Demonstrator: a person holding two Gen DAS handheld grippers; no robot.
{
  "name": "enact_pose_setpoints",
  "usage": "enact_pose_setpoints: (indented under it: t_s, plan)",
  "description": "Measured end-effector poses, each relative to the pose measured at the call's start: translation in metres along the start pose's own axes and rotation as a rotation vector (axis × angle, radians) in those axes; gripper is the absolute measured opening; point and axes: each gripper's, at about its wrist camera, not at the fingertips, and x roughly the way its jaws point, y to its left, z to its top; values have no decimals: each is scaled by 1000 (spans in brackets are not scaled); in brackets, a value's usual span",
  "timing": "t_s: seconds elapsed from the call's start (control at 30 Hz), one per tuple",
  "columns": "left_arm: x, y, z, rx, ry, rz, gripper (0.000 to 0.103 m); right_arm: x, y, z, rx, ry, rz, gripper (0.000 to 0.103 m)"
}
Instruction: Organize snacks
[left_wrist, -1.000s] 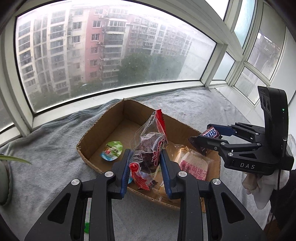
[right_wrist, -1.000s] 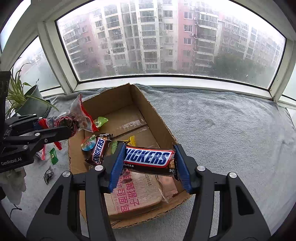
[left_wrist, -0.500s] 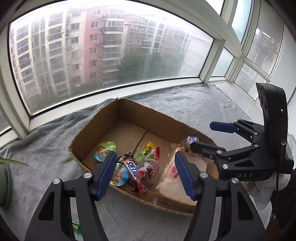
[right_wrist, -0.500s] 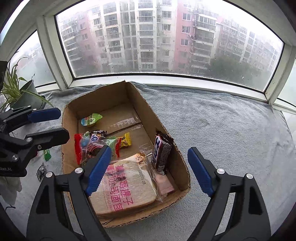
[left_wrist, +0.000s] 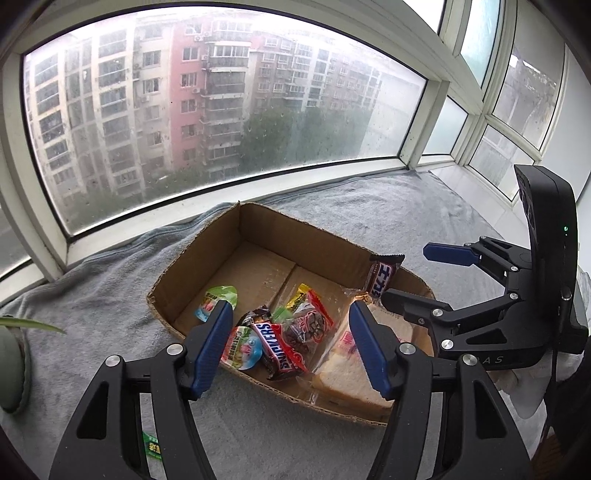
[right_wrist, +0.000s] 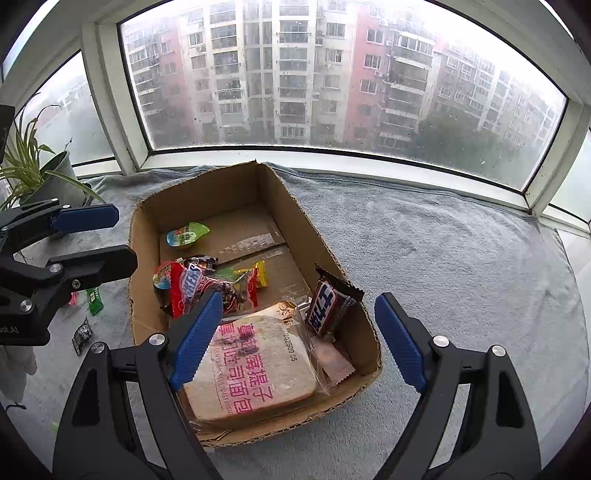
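Our left gripper (left_wrist: 290, 345) hangs spread wide and empty over the cardboard box (right_wrist: 295, 218). Inside, a red-trimmed clear bag (right_wrist: 218, 286) lies by the left wall, wrapped toast (right_wrist: 255, 365) fills the near corner, and a Snickers bar (right_wrist: 325, 308) leans on the right wall. Our right gripper (right_wrist: 299, 341) gapes empty too.

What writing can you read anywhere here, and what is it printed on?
"SNICKERS": brown candy bar lying in the cardboard box.
"202509 05": clear-wrapped sliced bread pack; its pink Chinese characters are legible too.
"DAS", partly hidden: right black gripper body.
Second bar leaning on the box wall: letters unclear.
Green packet on the grey blanket: too small.
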Motion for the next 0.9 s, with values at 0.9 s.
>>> enact_pose_setpoints:
  t_s: [0.9]
  plan:
    - [-136,101,-76,-133,-92,142,65,-67,89,-29,-13,-66,166,92]
